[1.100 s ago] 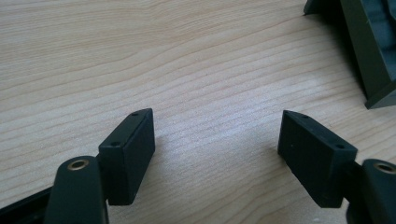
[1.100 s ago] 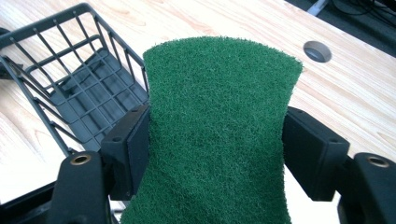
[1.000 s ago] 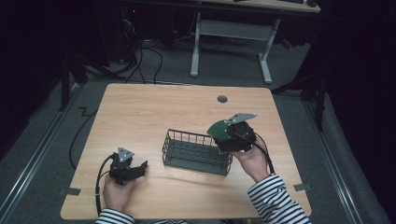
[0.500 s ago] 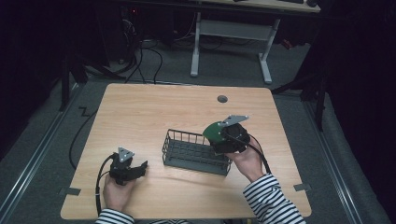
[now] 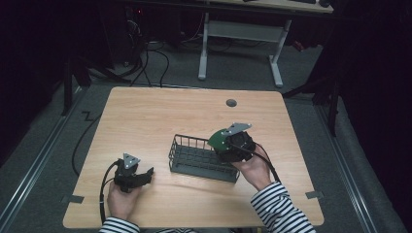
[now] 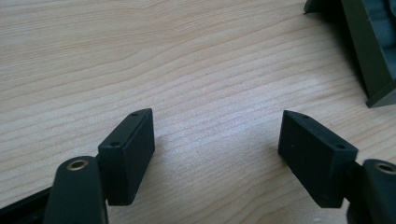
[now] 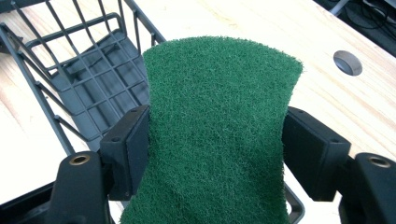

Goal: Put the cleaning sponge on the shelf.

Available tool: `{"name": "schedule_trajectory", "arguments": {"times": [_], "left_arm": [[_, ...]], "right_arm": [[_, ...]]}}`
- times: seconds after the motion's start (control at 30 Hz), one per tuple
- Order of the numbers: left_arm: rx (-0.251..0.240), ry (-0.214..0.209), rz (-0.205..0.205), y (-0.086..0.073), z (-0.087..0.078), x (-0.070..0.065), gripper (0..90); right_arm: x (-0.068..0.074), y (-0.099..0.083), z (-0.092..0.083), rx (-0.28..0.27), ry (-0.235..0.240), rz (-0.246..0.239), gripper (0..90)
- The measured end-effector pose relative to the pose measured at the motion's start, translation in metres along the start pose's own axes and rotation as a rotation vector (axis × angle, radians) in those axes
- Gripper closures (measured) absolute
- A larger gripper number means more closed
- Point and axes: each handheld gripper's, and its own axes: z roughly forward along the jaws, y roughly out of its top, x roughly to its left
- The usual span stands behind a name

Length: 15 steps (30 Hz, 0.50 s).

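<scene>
A green scouring pad [image 7: 215, 126] is clamped between the jaws of my right gripper [image 7: 217, 140], which is shut on it. In the high view that right gripper [image 5: 232, 142] hovers over the right end of a dark wire basket [image 5: 194, 158], and the pad [image 5: 219, 139] shows as a green edge. Through the right gripper view the basket [image 7: 88, 79] lies below and to the left of the pad. My left gripper [image 5: 138, 175] rests low on the table at the front left, open, and in its own view the left gripper [image 6: 217, 135] has bare wood between its jaws.
The wooden table [image 5: 160, 116] has a round cable hole [image 5: 231, 103] near its far edge. A corner of the basket [image 6: 369, 51] shows at the top right of the left gripper view. A cable [image 5: 103, 194] trails from the left gripper. Another desk's frame [image 5: 243, 43] stands beyond.
My right gripper has carried the green pad left and lower, from beside the basket's right end to over it. The left gripper has stayed put.
</scene>
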Motion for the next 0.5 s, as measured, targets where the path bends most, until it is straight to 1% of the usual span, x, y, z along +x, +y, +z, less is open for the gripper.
{"name": "schedule_trajectory", "arguments": {"times": [0.17, 0.4, 0.5], "left_arm": [[0.0, -0.001, -0.001, 0.0, 0.0, 0.0002, 27.6], [0.001, 0.003, 0.003, 0.0, 0.0002, -0.0005, 27.6], [0.0, 0.003, 0.003, 0.0, 0.0002, -0.0005, 27.6]], "right_arm": [[0.0011, -0.0005, 0.0019, 0.008, 0.008, 0.009, 29.3], [0.0033, -0.0015, 0.0065, 0.03, 0.002, -0.005, 29.2], [0.0011, -0.0062, 0.0093, 0.036, 0.022, 0.019, 29.0]]}}
